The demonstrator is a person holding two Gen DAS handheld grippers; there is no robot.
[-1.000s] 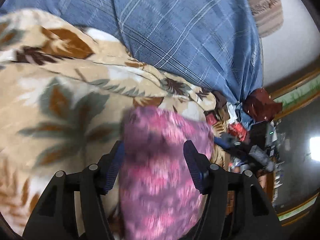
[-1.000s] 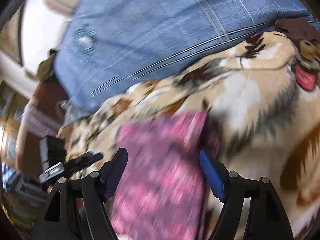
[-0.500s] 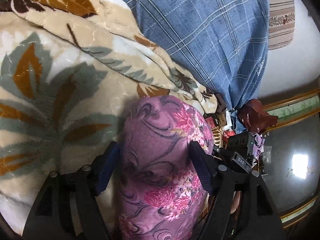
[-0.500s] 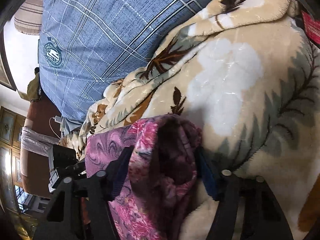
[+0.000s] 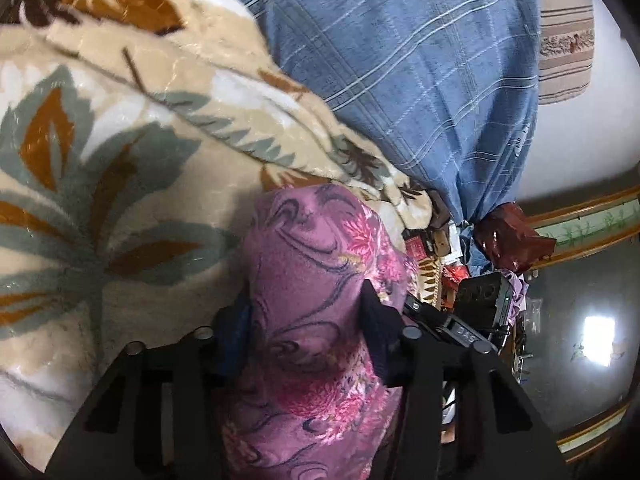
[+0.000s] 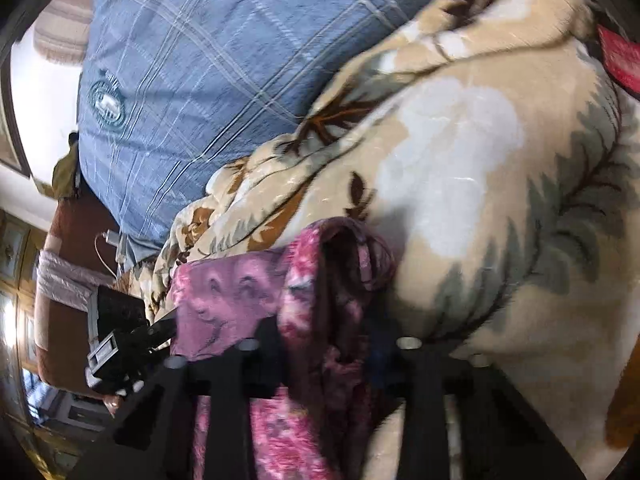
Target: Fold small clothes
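Item: pink-purple floral fabric garment point(image 5: 320, 320), bunched between fingers of left gripper point(image 5: 308, 320) and right gripper point(image 6: 324, 344); both closing, pads already pressing cloth. Surface beyond fingers: beige leaf-print fleece blanket point(image 5: 120, 200). Step, judged: gripping edges. Next: spread flat, align fold.

Pink-purple floral garment point(image 5: 316, 304), bunched into a thick fold. It lies on the leaf-patterned beige blanket point(image 5: 120, 200).

Left gripper point(image 5: 306, 328) closing on pink floral garment point(image 5: 316, 320).

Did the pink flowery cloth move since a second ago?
Yes. In the left wrist view the pink cloth sank toward the leafy blanket, which looms larger now, and both tools are closing on it.
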